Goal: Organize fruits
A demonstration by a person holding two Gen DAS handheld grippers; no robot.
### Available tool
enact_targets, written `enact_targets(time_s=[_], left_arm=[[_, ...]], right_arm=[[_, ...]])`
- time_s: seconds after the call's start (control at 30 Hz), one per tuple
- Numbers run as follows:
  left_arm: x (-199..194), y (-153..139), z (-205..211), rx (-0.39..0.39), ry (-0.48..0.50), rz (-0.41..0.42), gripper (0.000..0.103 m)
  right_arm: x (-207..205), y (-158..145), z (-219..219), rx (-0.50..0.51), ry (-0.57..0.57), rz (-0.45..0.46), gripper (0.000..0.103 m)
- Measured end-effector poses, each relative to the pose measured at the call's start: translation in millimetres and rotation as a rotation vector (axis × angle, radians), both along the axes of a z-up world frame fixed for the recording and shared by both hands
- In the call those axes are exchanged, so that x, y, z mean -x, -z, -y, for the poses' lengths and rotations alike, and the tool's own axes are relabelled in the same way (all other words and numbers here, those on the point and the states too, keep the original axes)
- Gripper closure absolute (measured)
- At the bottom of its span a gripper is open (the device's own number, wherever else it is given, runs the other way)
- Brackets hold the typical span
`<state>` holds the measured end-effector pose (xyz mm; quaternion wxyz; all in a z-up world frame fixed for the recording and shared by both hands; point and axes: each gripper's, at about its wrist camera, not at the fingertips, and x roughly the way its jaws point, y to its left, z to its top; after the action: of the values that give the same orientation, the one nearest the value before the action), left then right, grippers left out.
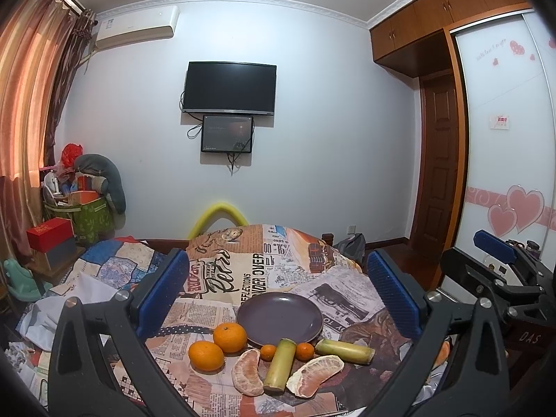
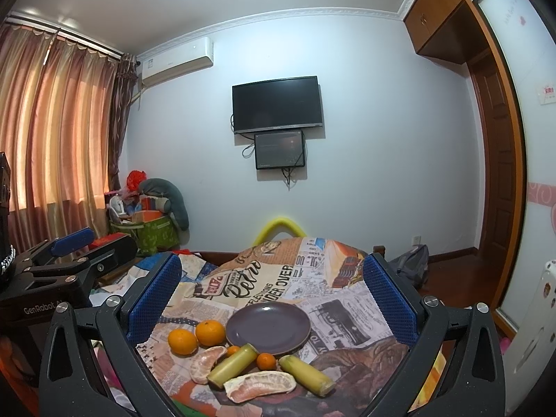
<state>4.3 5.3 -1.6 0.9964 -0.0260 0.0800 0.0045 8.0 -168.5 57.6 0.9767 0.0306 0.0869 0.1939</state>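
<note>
An empty purple plate [image 1: 279, 317] [image 2: 267, 327] sits on a table covered with a newspaper-print cloth [image 1: 243, 271]. In front of it lie two large oranges [image 1: 229, 337] [image 2: 210, 333], two small mandarins [image 1: 305, 351] [image 2: 266, 361], two peeled pomelo wedges [image 1: 315, 375] [image 2: 260, 385] and two green sugarcane pieces [image 1: 279, 364] [image 2: 306, 375]. My left gripper [image 1: 278, 295] is open and empty, above and behind the fruit. My right gripper [image 2: 272, 292] is open and empty, held likewise. The right gripper also shows at the right edge of the left wrist view [image 1: 500, 260].
A yellow chair back [image 1: 219, 215] stands behind the table. A bed with patchwork cloth [image 1: 104, 271] lies to the left, with boxes and a green bag [image 1: 93, 219] in the corner. A wooden door [image 1: 438, 160] and a wardrobe are on the right.
</note>
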Motion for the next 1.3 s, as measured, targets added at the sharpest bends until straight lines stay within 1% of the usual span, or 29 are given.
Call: enact_targets(time_s=[0.37, 0.5, 0.57, 0.73, 0.83, 0.93, 1.13, 1.2, 1.27, 1.3], left_arm=[[-11.7, 6.6, -3.7, -0.008, -0.02, -0.022, 0.0], [-25.6, 15.0, -12.2, -0.026, -0.029, -0.057, 0.0], [-34.9, 20.7, -16.4, -0.038, -0.04, -0.079, 0.0], [-64.4, 41.8, -38.5, -0.057, -0.095, -0.172, 0.0], [-84.6, 57.5, -52.3, -0.073, -0.138, -0.231, 0.0], [-107.4, 76.4, -66.7, -0.083, -0.163, -0.294, 0.0], [-147.9, 120.0, -97.6, -0.036, -0.178, -0.438, 0.0], [-157.7, 133.0, -103.9, -0.036, -0.188, -0.484, 0.0], [-164.6, 144.2, -109.8, -0.032, -0.184, -0.525, 0.0], [-169.1, 151.4, -114.3, -0.018, -0.174, -0.549, 0.0]], right_arm=[[-10.3, 5.7, -0.3, 0.009, -0.005, -0.037, 0.0], [-21.5, 14.3, -0.8, 0.02, -0.01, -0.075, 0.0], [-32.0, 22.7, 0.7, 0.025, -0.006, -0.11, 0.0], [-67.4, 54.8, 3.9, 0.121, 0.043, -0.215, 0.0], [-83.2, 70.8, 3.3, 0.185, 0.049, -0.268, 0.0], [-95.3, 84.7, 2.3, 0.221, 0.041, -0.318, 0.0], [-120.1, 121.3, -1.3, 0.29, 0.019, -0.433, 0.0], [-128.1, 132.2, -1.9, 0.295, 0.012, -0.471, 0.0], [-136.5, 143.7, -2.8, 0.302, 0.0, -0.53, 0.0], [-140.5, 148.7, -4.1, 0.301, -0.009, -0.551, 0.0]])
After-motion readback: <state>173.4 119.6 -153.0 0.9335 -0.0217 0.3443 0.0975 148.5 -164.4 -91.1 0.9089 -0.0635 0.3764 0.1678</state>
